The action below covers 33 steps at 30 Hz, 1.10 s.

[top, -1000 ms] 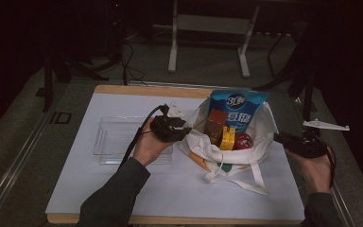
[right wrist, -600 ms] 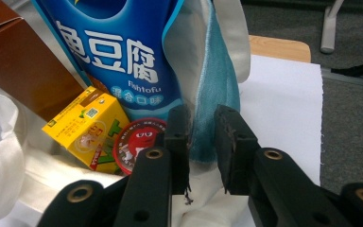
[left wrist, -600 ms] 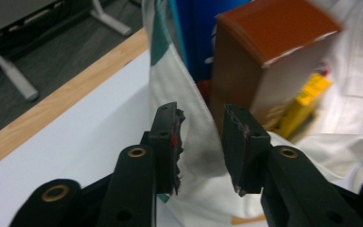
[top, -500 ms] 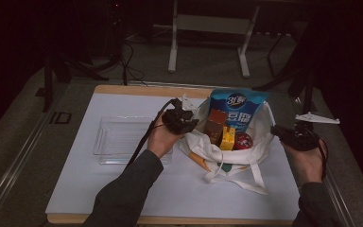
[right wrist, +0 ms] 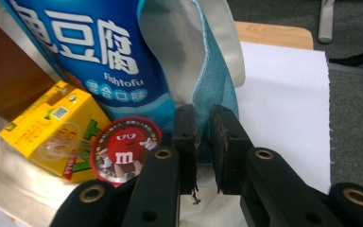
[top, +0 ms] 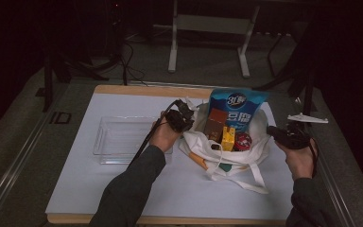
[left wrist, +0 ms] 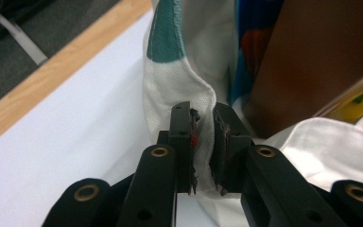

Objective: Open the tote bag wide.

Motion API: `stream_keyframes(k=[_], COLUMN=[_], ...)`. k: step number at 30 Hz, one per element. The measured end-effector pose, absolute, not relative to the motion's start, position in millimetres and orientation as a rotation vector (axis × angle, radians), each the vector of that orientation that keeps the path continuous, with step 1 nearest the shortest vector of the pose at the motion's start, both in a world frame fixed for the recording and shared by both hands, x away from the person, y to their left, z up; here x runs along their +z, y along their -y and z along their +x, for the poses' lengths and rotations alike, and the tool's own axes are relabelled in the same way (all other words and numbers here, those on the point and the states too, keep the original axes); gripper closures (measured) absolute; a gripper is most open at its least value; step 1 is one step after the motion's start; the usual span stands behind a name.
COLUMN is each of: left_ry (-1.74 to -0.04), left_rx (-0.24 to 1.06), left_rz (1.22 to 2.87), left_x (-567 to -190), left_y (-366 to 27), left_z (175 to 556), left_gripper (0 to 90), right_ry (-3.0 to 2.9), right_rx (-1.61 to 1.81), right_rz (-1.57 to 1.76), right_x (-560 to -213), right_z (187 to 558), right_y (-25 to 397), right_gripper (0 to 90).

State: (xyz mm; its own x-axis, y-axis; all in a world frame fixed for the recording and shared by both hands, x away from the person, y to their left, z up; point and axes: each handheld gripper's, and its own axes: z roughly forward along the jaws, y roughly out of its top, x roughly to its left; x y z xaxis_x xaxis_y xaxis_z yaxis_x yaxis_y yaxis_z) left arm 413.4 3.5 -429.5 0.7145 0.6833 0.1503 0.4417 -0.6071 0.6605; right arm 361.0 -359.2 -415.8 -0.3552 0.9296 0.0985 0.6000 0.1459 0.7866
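Both hands have shifted since a second ago: the left hand-held gripper [top: 183,116] has travelled right and farther away, from the worktop beside the clear tray up to the left rim of the white cloth tote bag [top: 203,142], while the right hand-held gripper [top: 283,135] has edged left toward the bag's right rim. In the left gripper view, the left hand-held gripper [left wrist: 203,142] has its jaws clenched on a fold of the bag's white fabric [left wrist: 179,90], which rises between the pads; a teal stripe runs down the cloth just beyond. In the right gripper view, the right hand-held gripper [right wrist: 203,142] has its jaws nearly together around the bag's blue-lined edge [right wrist: 212,80]; it looks pinched, though the contact itself is hard to make out.

The bag sits right of centre on the white sheet [top: 99,189] covering the wooden worktop [top: 137,89], its straps trailing toward the near edge. Inside it stand a tall blue snack packet with white lettering [top: 236,106] at the far side, a brown carton [top: 215,122] in front of it, a small yellow drink box [top: 228,137] nearer still, and a round red-lidded candy tub [top: 243,140] just right of the yellow box. A clear rectangular plastic tray [top: 118,139] lies left of the bag, just beside the left hand [top: 163,137]. The right hand [top: 300,158] rests near the sheet's right edge.
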Motion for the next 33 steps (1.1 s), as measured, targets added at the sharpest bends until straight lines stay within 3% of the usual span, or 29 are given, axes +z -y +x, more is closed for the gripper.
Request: stream_keyframes(k=[19, 33], left_ry=[-0.881, -0.929], left_rx=[0.499, 0.452], left_rz=[2.443, 2.508], left_x=[-458, -478], left_y=[6, 4], left_z=[436, 444], left_gripper=[80.5, 80.9], right_ry=[-2.050, -2.057], right_rx=[1.019, 0.941], right_rz=[1.683, 1.653], right_x=[-479, -490], right_z=[393, 394], right_y=[359, 352], right_gripper=[81.3, 81.6])
